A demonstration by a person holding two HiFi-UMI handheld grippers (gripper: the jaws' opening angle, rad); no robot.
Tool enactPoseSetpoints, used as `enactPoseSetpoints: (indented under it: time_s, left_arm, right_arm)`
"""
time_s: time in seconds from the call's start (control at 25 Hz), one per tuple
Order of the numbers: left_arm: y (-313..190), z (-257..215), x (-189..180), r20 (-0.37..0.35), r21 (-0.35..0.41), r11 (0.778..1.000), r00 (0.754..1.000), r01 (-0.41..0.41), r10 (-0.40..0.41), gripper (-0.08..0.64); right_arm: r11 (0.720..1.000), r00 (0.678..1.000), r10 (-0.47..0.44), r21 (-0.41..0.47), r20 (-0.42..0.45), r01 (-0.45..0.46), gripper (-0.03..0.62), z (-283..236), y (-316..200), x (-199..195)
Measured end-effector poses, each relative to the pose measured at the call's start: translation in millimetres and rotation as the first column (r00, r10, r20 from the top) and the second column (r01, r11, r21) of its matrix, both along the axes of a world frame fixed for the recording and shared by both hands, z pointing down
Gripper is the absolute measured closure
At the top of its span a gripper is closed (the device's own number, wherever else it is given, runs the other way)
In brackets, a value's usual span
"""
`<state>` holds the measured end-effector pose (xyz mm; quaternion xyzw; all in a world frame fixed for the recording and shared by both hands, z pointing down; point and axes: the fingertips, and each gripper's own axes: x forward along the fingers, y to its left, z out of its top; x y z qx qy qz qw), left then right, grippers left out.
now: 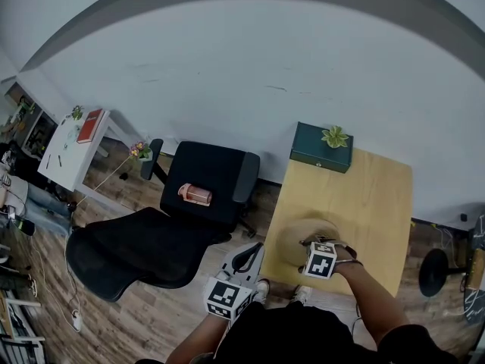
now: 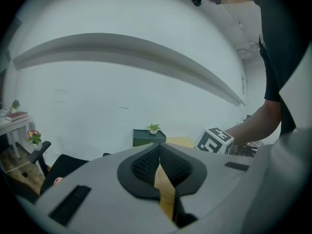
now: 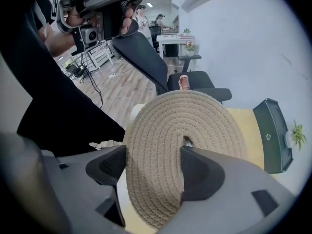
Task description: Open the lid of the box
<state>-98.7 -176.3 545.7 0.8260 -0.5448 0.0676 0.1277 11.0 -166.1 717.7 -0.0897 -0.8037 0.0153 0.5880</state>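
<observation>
Leftmost, a white desk (image 1: 72, 158) carries a red book (image 1: 90, 125), and next to it a black office chair (image 1: 212, 174) has a pink object (image 1: 195, 194) on its seat. The left gripper (image 2: 158, 149) is held low in front of the person. Its jaws are drawn together to a thin slit with nothing in them. The round woven box (image 1: 298, 241) sits on the near left corner of the yellow table (image 1: 371, 203) with its lid (image 3: 175, 123) on. The right gripper (image 3: 153, 155) points steeply down at the lid. Its jaws are spread, one at the rim and the other beside the small centre loop (image 3: 187, 141). A dark green case (image 1: 318, 150) topped by a small plant (image 1: 334, 136) stands at the table's far edge.
</observation>
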Motion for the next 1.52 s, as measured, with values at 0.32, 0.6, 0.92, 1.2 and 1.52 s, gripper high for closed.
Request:
enactPoseSetpoints:
  time_s: [0.32,0.6,0.92,1.2,1.52]
  left_arm:
    - [-2.6,0.9,11.3,-0.007,0.011,1.000,1.000,-0.022,0.022,0.541]
    - [-0.6,-0.5,23.5,-0.009,0.004,0.999,0.999,-0.045,0.045,0.541]
    - [-3.1,0.6,55.1,0.002,0.008,0.990,0.990,-0.142,0.141,0.541]
    - [-12.8,0.3,90.5,-0.005,0.005,0.977,0.977,-0.214,0.214,0.541]
    - [-25.7,-5.0,128.8,0.002,0.043,0.958,0.959,-0.284,0.284,0.541]
  right_arm:
    - [0.999,0.999,0.032,0.042,0.033,-0.033,0.233,-17.0,2.2,8.9]
    - [0.989,0.993,0.091,0.110,0.082,-0.099,0.236,-51.2,-0.3,19.8]
    - [0.958,0.972,0.201,0.184,0.121,-0.221,0.241,-85.5,-12.4,51.7]
    - [0.897,0.918,0.353,0.212,0.180,-0.387,0.256,-97.3,-39.9,105.5]
    - [0.803,0.827,0.497,0.221,0.263,-0.553,0.259,-100.3,-62.4,161.6]
